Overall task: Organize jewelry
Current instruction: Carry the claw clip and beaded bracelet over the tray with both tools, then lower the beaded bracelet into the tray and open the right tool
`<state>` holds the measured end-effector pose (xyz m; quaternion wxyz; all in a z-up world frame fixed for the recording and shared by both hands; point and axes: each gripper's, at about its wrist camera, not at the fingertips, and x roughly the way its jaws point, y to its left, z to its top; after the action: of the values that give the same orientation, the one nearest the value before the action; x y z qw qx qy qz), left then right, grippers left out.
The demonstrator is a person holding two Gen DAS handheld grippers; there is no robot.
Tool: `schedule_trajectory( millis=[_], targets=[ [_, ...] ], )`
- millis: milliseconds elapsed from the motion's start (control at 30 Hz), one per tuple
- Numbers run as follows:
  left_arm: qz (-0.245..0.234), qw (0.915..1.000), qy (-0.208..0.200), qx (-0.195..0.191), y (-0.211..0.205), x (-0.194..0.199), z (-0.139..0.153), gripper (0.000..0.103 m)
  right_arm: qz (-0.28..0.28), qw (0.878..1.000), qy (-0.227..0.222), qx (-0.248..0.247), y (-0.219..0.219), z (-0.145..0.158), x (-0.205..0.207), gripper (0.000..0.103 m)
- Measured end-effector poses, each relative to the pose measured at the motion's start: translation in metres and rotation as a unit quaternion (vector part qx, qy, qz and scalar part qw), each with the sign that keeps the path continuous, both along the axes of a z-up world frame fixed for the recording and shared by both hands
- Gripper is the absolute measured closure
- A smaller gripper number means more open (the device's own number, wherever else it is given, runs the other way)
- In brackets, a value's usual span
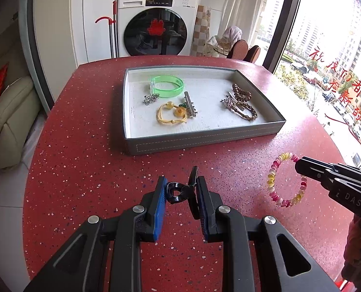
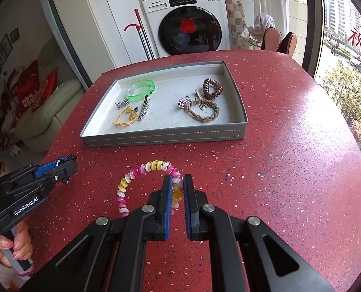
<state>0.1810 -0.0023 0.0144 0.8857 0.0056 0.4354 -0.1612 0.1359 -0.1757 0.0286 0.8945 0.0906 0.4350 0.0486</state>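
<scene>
My left gripper [image 1: 180, 187] is shut on a small black hair clip [image 1: 176, 192], held above the red table in front of the grey tray [image 1: 204, 141]. My right gripper [image 2: 177, 182] is shut on a pink, yellow and white spiral hair tie [image 2: 136, 172], which also shows in the left wrist view [image 1: 272, 177], hanging from the right gripper [image 1: 299, 165]. The tray [image 2: 165, 137] holds a green bangle [image 1: 167, 86], a yellow cord bracelet [image 1: 168, 115], a silver clip [image 1: 190, 105], a brown spiral tie [image 1: 241, 92] and a braided brown tie [image 1: 246, 113].
The red speckled table [image 1: 83, 158] is round, its edge close on the left and right. A washing machine [image 1: 156, 22] stands beyond the far edge, a sofa [image 1: 7, 121] to the left, a window [image 1: 338, 60] to the right. The left gripper shows in the right wrist view [image 2: 68, 165].
</scene>
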Motion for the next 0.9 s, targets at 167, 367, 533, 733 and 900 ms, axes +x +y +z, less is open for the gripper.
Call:
schedule_trajectory(
  millis=[167,367,533,733,900],
  targets=[
    [0.006,0.9997,-0.009,-0.02,0.003,0.012,0.013,0.061,-0.008,1.0,-0.013,0.003,-0.008,0.016,0.014,0.093],
    [0.01,0.9995,-0.024,-0.02,0.0,0.033,0.025,0.061,-0.013,1.0,-0.024,0.008,-0.015,0.03,0.041,0.093],
    [0.011,0.9994,-0.029,-0.016,-0.008,0.054,0.03,0.061,-0.019,0.999,-0.023,0.012,-0.02,0.033,0.071,0.093],
    [0.016,0.9995,-0.026,-0.008,-0.021,0.089,0.028,0.061,-0.028,0.999,-0.019,0.007,-0.024,0.029,0.107,0.093],
    [0.022,0.9996,-0.019,0.004,-0.031,0.117,0.019,0.061,-0.035,0.999,-0.009,0.01,-0.026,0.017,0.135,0.093]
  ],
)
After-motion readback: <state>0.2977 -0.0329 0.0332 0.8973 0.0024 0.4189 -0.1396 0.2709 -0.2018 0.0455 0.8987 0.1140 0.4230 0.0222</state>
